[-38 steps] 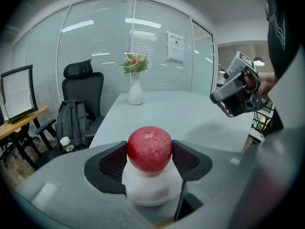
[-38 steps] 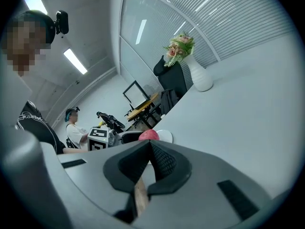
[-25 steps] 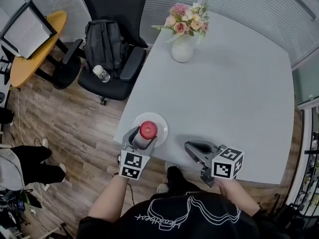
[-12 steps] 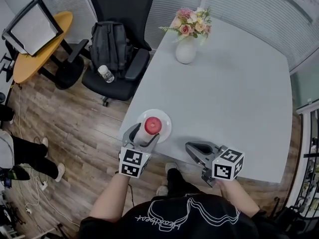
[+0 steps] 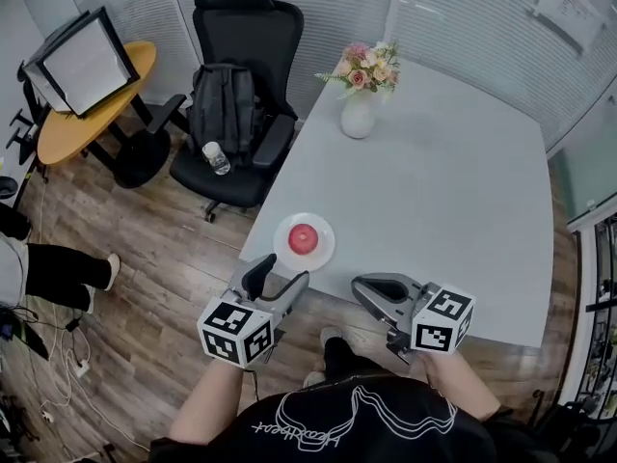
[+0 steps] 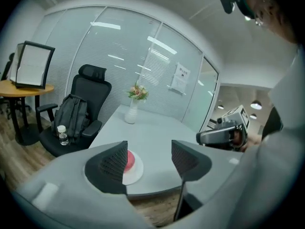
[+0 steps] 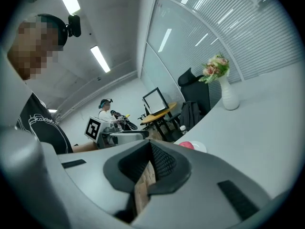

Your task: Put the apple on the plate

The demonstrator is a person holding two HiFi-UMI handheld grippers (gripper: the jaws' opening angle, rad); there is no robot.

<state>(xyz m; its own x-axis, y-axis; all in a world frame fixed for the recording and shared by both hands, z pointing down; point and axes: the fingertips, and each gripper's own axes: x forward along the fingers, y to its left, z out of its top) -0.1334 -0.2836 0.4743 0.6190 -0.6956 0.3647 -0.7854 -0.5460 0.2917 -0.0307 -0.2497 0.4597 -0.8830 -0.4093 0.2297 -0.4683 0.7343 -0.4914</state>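
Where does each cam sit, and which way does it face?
Head view: on the head, steeply down at the table edge; forearms, left gripper, right gripper, shirt.
Left gripper view: on left gripper, across table to vase; own jaws open, empty, just closed slightly.
Right gripper view: on right gripper, toward chair; own jaws shut, shirt.
Shared: apple on plate in all three.

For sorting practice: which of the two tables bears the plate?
The large grey table bears the plate and vase; the small round yellow one holds a board.
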